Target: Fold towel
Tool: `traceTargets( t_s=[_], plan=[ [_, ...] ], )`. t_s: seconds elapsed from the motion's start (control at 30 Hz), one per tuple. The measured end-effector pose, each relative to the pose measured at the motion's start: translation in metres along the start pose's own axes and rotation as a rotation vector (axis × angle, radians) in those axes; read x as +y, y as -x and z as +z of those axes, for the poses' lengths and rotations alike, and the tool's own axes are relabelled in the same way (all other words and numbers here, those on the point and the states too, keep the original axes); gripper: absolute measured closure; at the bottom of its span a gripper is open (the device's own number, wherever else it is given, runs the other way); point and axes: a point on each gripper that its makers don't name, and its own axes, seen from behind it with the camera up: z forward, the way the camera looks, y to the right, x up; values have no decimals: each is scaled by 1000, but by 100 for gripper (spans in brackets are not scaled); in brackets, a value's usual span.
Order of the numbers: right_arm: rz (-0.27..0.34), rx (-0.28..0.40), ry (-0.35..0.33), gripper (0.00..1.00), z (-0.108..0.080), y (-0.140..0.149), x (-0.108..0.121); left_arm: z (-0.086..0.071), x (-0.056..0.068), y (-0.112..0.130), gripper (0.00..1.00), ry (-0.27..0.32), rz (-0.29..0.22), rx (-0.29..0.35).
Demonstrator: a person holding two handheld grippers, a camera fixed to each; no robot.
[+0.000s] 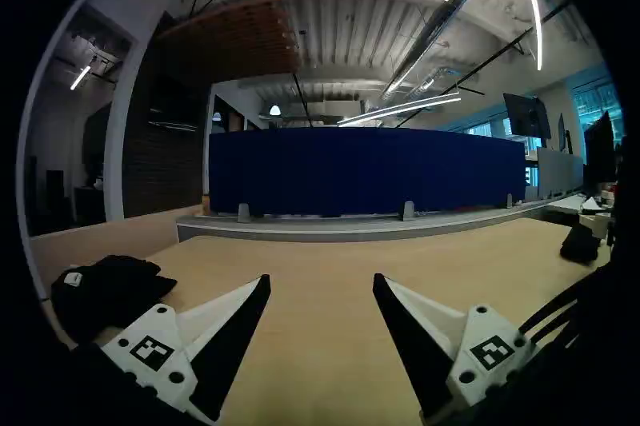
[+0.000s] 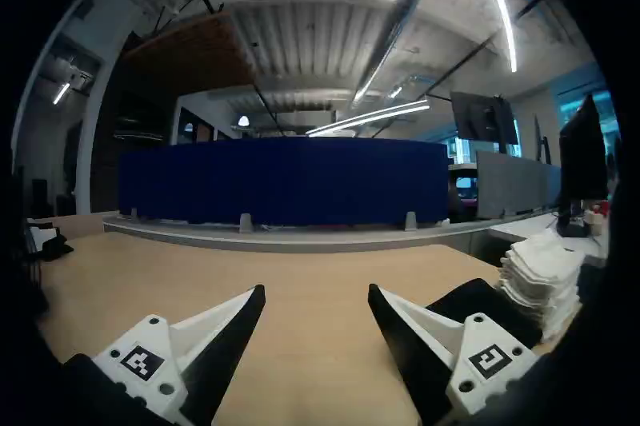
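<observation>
In the left gripper view my left gripper (image 1: 322,286) stands open over the bare wooden table (image 1: 336,266), nothing between its white fingers. In the right gripper view my right gripper (image 2: 316,294) is open too, low above the same wooden table (image 2: 304,274). A stack of folded white towels (image 2: 546,276) sits at the right edge of the table. A dark cloth (image 2: 488,306) lies just beyond and partly behind the right finger (image 2: 436,346). Neither gripper touches any towel.
A black bundle with a white tag (image 1: 108,290) lies on the table at the left, another dark item (image 1: 580,244) at the far right. A blue divider panel (image 1: 360,170) closes the table's far side. Monitors (image 2: 580,158) stand at the right.
</observation>
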Motion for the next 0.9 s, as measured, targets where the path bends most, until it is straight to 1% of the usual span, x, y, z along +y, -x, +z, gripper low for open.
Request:
traceTargets(
  t_s=[0.9],
  plan=[
    [0, 0, 0, 0, -3, 0, -1, 2, -1, 0, 5, 0, 0, 0]
  ],
)
